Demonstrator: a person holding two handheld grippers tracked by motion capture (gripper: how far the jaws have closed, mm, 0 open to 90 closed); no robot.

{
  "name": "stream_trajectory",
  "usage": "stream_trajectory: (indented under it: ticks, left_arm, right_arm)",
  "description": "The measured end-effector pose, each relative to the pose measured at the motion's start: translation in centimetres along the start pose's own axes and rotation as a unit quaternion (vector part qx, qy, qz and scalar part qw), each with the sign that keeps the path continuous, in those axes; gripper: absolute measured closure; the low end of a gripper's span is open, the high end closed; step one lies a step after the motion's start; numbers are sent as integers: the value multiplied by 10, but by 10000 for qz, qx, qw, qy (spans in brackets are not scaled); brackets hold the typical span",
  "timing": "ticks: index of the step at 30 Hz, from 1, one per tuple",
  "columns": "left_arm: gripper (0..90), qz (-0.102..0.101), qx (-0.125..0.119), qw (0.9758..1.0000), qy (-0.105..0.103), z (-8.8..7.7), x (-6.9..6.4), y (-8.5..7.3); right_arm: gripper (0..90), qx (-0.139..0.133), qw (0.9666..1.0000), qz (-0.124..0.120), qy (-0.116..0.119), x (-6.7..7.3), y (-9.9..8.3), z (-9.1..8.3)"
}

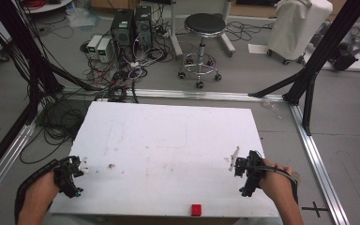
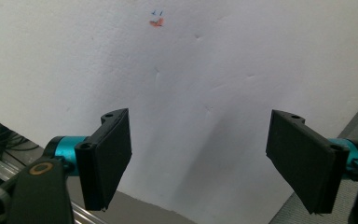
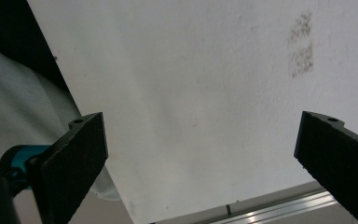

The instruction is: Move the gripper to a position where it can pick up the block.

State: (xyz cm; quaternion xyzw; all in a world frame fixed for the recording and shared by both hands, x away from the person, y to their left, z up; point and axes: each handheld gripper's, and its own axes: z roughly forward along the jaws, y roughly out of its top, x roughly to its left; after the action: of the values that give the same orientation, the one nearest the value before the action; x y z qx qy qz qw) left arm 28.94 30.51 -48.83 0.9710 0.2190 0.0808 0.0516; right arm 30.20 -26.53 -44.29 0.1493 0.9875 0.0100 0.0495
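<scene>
1. A white rectangular foam-like tabletop point(image 1: 168, 140) lies in the middle of the high view, faintly scuffed and stained.
2. The left gripper point(image 1: 81, 166) is held over the near left corner of the tabletop; in the left gripper view its two black jaws stand wide apart with nothing between them, and bare white board shows in the gap.
3. The right gripper point(image 1: 234, 161) is held near the right edge of the tabletop; in the right gripper view its jaws also stand wide apart and hold nothing.
4. A small red block point(image 1: 196, 209) rests at the near edge of the tabletop, between the two grippers and well apart from both.
5. A small orange-red smudge point(image 2: 156, 22) marks the board ahead of the left gripper.
6. Beyond the table, a black round stool on castors point(image 1: 201, 44) stands on the grey floor beside computer towers point(image 1: 131, 28) and tangled cables.
</scene>
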Motion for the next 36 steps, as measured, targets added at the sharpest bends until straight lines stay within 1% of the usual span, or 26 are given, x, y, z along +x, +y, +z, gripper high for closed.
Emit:
stream_trajectory:
  ticks: [3, 5, 8, 10, 13, 16, 17, 18, 22, 30, 33, 36]
  left_arm:
    - [225, 2, -14, 10000, -20, 0, 0, 0]
    - [225, 1, -17, 10000, -3, 0, 0, 0]
    - [225, 13, -24, 10000, -9, -1, 0, 0]
    - [225, 10, -28, 10000, -7, -1, 0, 0]
    - [225, 9, -26, 10000, -8, -1, 0, 0]
    - [225, 0, -34, 10000, -7, -1, 0, 0]
    - [225, -3, -35, 10000, -8, -1, 0, 0]
    - [225, -22, -54, 10000, -12, 0, 0, 0]
    - [225, -45, -53, 10000, -17, -1, 0, 0]
    - [225, -54, -54, 10000, -26, 0, 0, 0]
    - [225, -51, -52, 10000, -14, 0, 0, 0]
    - [225, -56, -67, 10000, -24, -1, 0, 0]
  right_arm:
    - [18, -115, 9998, -182, 6, 4, 11, -4]
    - [18, -127, 9997, -225, -15, 5, 13, -4]
    - [18, -100, 9996, -280, 29, 10, 20, -4]
    - [18, -78, 9991, -414, 40, 12, 24, -3]
    - [18, -57, 9987, -503, 86, 17, 31, -4]
    - [18, -39, 9979, -638, 109, 22, 38, -3]
    - [18, -27, 9972, -735, 155, 25, 43, -2]
    - [18, -27, 9972, -735, 155, 25, 43, -2]
    - [18, 53, 9953, -947, 215, 30, 51, 2]
    - [19, 29, 9932, -1146, 216, 41, 65, 8]
    - [18, 22, 9922, -1210, 292, 45, 70, 10]
    - [18, -6, 9923, -1204, 302, 49, 74, 12]
